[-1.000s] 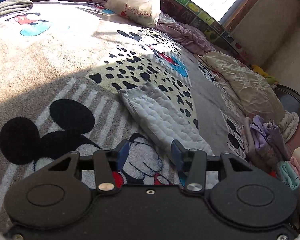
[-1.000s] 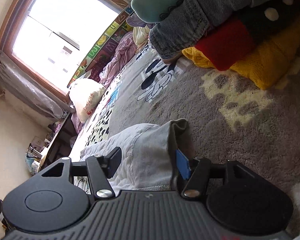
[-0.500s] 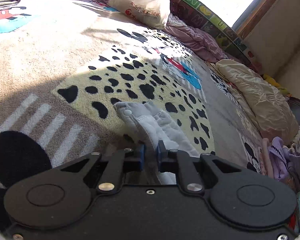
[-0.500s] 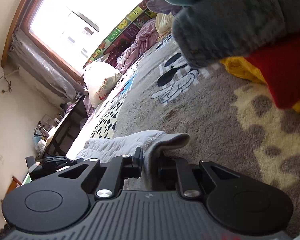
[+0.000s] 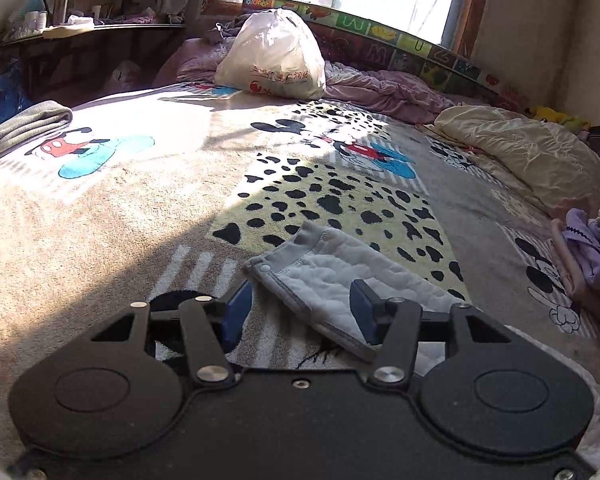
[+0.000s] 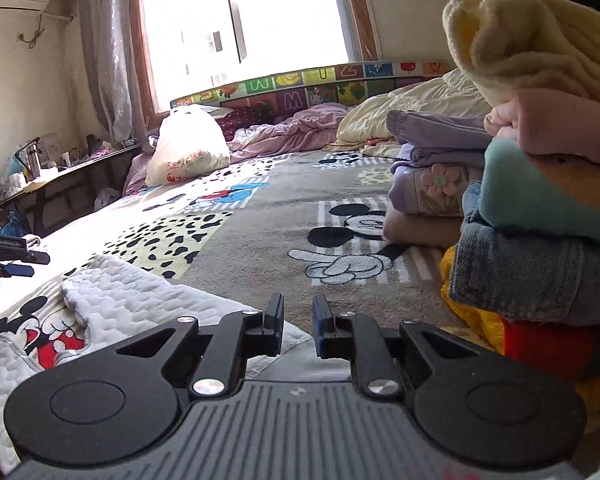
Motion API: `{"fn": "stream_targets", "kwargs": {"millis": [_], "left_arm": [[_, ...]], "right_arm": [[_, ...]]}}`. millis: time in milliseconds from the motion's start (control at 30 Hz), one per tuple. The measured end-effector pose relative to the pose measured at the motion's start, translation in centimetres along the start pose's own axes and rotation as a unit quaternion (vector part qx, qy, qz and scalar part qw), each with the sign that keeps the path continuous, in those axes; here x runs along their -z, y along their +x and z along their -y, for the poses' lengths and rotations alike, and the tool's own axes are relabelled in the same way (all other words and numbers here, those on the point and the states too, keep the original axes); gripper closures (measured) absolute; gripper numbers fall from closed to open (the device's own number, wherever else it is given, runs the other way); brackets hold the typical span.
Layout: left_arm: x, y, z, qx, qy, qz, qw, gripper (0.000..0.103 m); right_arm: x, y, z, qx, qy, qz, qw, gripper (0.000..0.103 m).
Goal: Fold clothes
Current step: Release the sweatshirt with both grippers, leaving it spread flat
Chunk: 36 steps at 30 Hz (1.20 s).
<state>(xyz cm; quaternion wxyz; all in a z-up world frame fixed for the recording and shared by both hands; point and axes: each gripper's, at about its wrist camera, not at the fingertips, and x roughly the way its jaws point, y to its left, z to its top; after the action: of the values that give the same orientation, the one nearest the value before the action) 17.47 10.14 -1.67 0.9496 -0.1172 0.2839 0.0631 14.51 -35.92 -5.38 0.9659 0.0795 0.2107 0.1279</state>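
Observation:
A light grey quilted garment (image 5: 340, 280) with a snap button lies flat on the Mickey Mouse blanket (image 5: 140, 200). My left gripper (image 5: 300, 312) is open just above its near end, one finger on each side, holding nothing. In the right wrist view the same garment (image 6: 120, 300) lies folded at the lower left, with a Mickey print showing. My right gripper (image 6: 298, 328) hovers over its right edge with a narrow gap between the fingers and nothing in it. The left gripper's tip (image 6: 12, 256) shows at the far left.
A stack of folded clothes (image 6: 540, 220) stands at the right, close to my right gripper. A white plastic bag (image 5: 272, 60), pink bedding (image 5: 380, 88) and a cream quilt (image 5: 520, 152) lie by the window. A folded grey towel (image 5: 20, 124) lies far left.
Both grippers were shut on the garment half a second ago; both have let go and pulled back. The garment now lies folded on the blanket.

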Motion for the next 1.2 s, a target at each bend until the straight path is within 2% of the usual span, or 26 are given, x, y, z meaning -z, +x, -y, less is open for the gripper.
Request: {"fn": "stream_targets", "kwargs": {"millis": [33, 100, 167, 233, 300, 367, 400, 433, 467, 500, 533, 567, 633, 700, 767, 800, 833, 867, 933, 1000, 1033, 1100, 1133, 1200], "left_arm": [[0.9, -1.3, -0.9, -0.013, -0.003, -0.002, 0.9999, 0.047], [2.6, -3.5, -3.7, -0.042, -0.040, -0.013, 0.9982, 0.045], [4.2, -5.3, -6.4, -0.069, -0.081, -0.025, 0.9940, 0.042], [6.0, -6.9, -8.9, -0.091, -0.125, -0.042, 0.9871, 0.040], [7.3, -7.3, -10.2, -0.100, -0.157, -0.058, 0.9807, 0.035], [8.0, -7.4, -10.2, -0.095, -0.168, -0.055, 0.9796, 0.035], [8.2, -7.3, -9.7, -0.081, -0.163, -0.052, 0.9819, 0.035], [8.3, -7.0, -9.2, -0.064, -0.157, -0.051, 0.9843, 0.035], [8.5, -6.8, -8.7, -0.052, -0.150, -0.050, 0.9860, 0.035], [8.7, -6.7, -8.2, -0.042, -0.143, -0.050, 0.9876, 0.054], [8.8, -7.0, -8.0, -0.033, -0.146, -0.047, 0.9876, 0.090], [8.8, -7.4, -7.9, -0.025, -0.152, -0.044, 0.9870, 0.090], [8.7, -8.7, -7.8, -0.016, -0.164, -0.027, 0.9860, 0.093], [8.0, -10.5, -7.7, -0.030, -0.163, -0.002, 0.9862, 0.093], [7.7, -10.9, -7.6, -0.042, -0.156, -0.002, 0.9868, 0.092], [8.0, -9.9, -7.4, -0.055, -0.136, -0.014, 0.9892, 0.083], [8.6, -8.5, -7.2, -0.088, -0.109, -0.032, 0.9896, 0.070], [8.8, -8.2, -7.3, -0.107, -0.102, -0.036, 0.9884, 0.070], [9.0, -8.8, -7.6, -0.123, -0.108, -0.025, 0.9861, 0.069], [8.4, -10.0, -6.8, -0.133, -0.089, 0.009, 0.9870, 0.063], [8.0, -10.7, -6.2, -0.137, -0.077, 0.028, 0.9871, 0.063], [7.9, -11.2, -5.0, -0.105, -0.058, 0.043, 0.9919, 0.062], [8.1, -11.0, -4.4, -0.080, -0.049, 0.040, 0.9948, 0.062], [9.0, -10.0, -3.6, -0.054, -0.041, 0.017, 0.9975, 0.062]], "right_arm": [[0.3, -0.1, -0.9, -0.016, -0.009, -0.018, 1.000, 0.083], [1.2, -0.3, -2.7, -0.042, -0.022, -0.051, 0.998, 0.080], [2.3, -1.1, -3.7, -0.057, -0.007, -0.071, 0.996, 0.077], [3.5, -2.6, -4.7, -0.060, -0.005, -0.075, 0.995, 0.066], [4.7, -4.4, -6.3, -0.069, -0.040, -0.061, 0.995, 0.066], [5.7, -6.0, -8.2, -0.084, -0.081, -0.031, 0.993, 0.066], [5.8, -6.4, -9.1, -0.089, -0.100, -0.014, 0.991, 0.062], [5.9, -6.3, -9.6, -0.089, -0.110, -0.007, 0.990, 0.052], [5.9, -5.6, -9.9, -0.087, -0.110, -0.027, 0.990, 0.048], [5.9, -4.8, -10.2, -0.085, -0.108, -0.049, 0.989, 0.042], [6.4, -3.5, -10.1, -0.083, -0.098, -0.093, 0.987, 0.035], [7.1, -2.2, -9.9, -0.080, -0.086, -0.139, 0.983, 0.033], [8.3, -2.3, -9.8, -0.086, -0.099, -0.119, 0.984, 0.029], [7.6, -2.9, -10.3, -0.090, -0.103, -0.132, 0.982, 0.029], [7.6, -3.7, -10.2, -0.108, -0.093, -0.140, 0.980, 0.029], [8.0, -4.1, -10.2, -0.105, -0.095, -0.143, 0.980, 0.029], [8.7, -4.4, -10.3, -0.102, -0.105, -0.146, 0.978, 0.028], [8.9, -4.6, -10.5, -0.099, -0.113, -0.148, 0.978, 0.028], [8.7, -4.8, -10.6, -0.098, -0.114, -0.154, 0.977, 0.029], [8.6, -5.4, -10.6, -0.103, -0.116, -0.146, 0.977, 0.029], [8.6, -5.9, -10.7, -0.102, -0.120, -0.132, 0.979, 0.031], [8.4, -7.0, -10.8, -0.095, -0.128, -0.097, 0.982, 0.032], [8.1, -7.2, -10.9, -0.095, -0.130, -0.080, 0.984, 0.032], [7.1, -7.1, -11.0, -0.103, -0.127, -0.045, 0.985, 0.032]]}}
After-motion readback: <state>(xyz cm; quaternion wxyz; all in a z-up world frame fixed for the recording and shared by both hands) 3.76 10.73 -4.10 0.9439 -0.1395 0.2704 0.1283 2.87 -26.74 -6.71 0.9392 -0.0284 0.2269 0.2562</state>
